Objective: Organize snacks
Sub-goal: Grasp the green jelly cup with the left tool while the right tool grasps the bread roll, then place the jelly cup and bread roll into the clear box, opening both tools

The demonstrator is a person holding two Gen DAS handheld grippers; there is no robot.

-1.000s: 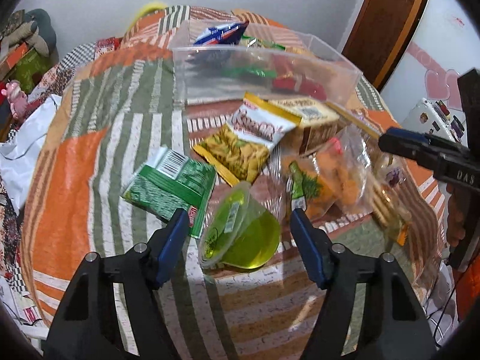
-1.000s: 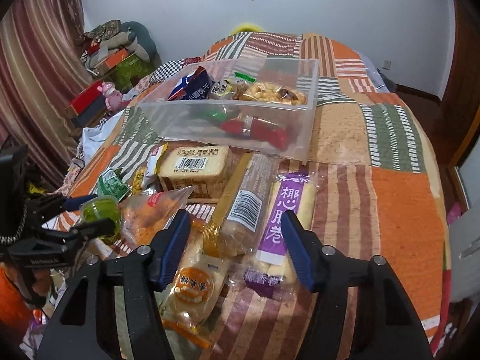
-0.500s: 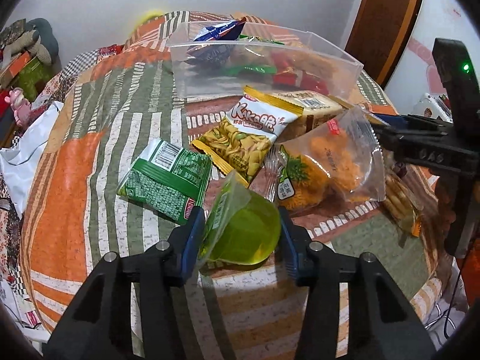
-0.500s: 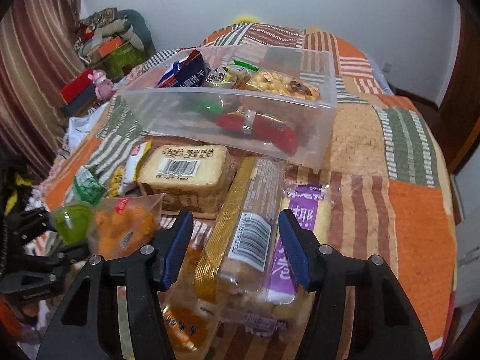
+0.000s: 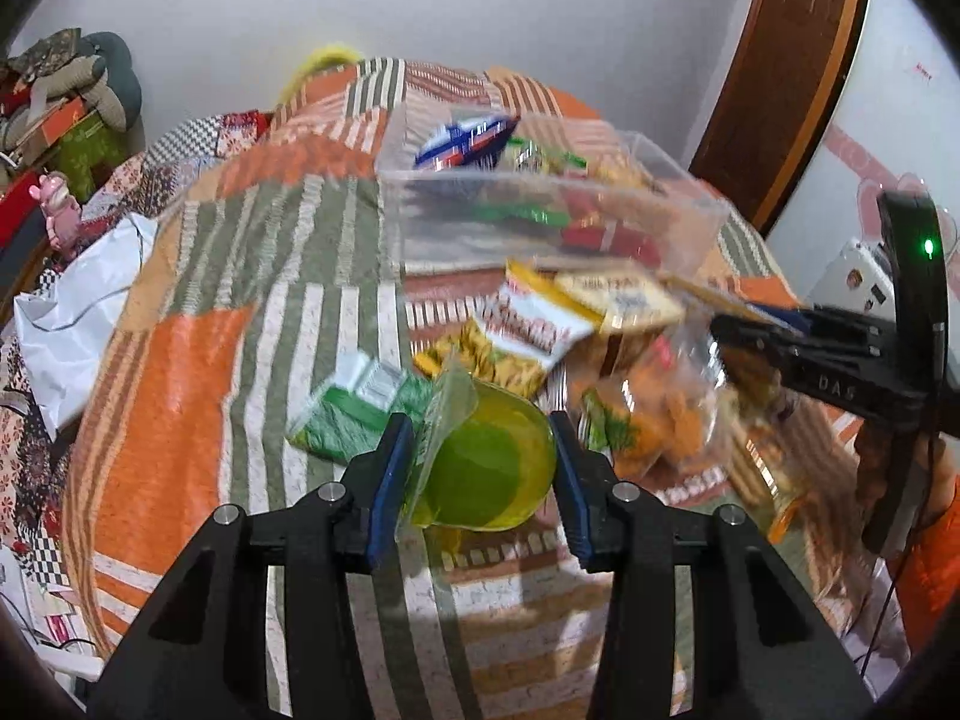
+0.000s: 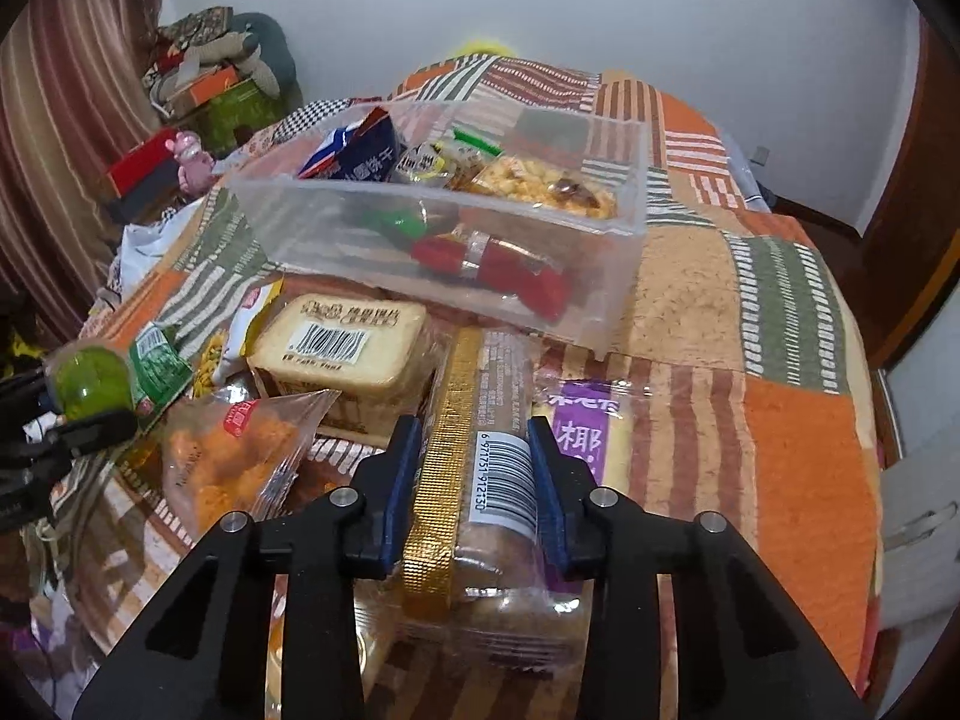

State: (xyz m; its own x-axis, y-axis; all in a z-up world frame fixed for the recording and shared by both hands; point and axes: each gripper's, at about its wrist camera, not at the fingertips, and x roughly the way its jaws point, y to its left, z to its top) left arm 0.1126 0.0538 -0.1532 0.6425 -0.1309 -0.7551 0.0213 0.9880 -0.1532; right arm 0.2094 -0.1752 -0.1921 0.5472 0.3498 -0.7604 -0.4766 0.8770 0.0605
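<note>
Your left hand-held gripper [image 5: 483, 468]: clamped on the green jelly cup [image 5: 489, 468].
Your right hand-held gripper [image 6: 471, 480]: clamped on the long bread pack [image 6: 480, 480].

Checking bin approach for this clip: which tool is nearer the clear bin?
Right, by a hedged margin. The right tool, clamping the long barcoded pack, sits just short of the clear bin. The left tool, holding the green jelly cup, is farther back.

Both wrist views close over shared snack bin [image 5: 690, 222].

White walls [image 6: 690, 12] back a patchwork-quilted bed [image 6: 798, 438] (striped curtain [image 6: 66, 120] left, wooden door [image 5: 786, 78] right).
</note>
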